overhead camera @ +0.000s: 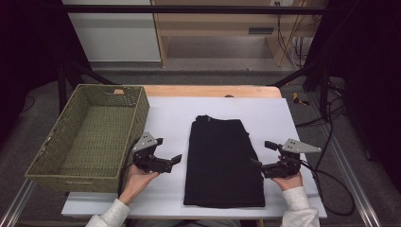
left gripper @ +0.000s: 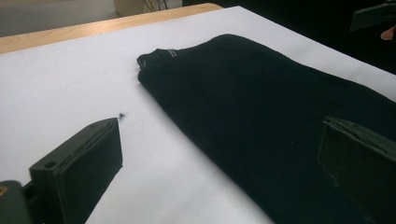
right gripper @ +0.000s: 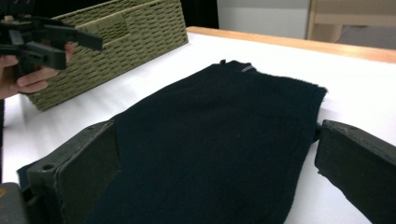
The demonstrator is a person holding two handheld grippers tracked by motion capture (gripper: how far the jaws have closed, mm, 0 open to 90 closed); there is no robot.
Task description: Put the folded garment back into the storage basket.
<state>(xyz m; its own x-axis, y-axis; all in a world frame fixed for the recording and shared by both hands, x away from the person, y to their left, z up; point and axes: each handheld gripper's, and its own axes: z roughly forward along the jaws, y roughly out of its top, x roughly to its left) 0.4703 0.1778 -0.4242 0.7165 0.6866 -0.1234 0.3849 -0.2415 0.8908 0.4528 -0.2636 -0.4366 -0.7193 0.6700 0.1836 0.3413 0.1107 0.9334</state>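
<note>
A dim room with dark curtains at both sides and pale wooden furniture (overhead camera: 222, 28) against the far wall surrounds a white-topped table (overhead camera: 293, 118) whose wooden far edge shows beyond the white sheet. Grey carpeted floor lies around it, with black cables trailing at the right. A large rectangular olive-green woven basket (overhead camera: 90, 132) stands along the table's left edge, overhanging it a little. A folded black knitted garment (overhead camera: 222, 161) lies flat in the middle of the table, its long sides running from the near edge toward the far edge, a small grey-striped tab at its far end. The left gripper (overhead camera: 169, 150), held in a hand between basket and garment, hangs above the white surface with its jaws spread wide and nothing between them. The right gripper (overhead camera: 262, 153) sits at the garment's right edge, jaws likewise wide apart and holding nothing.
</note>
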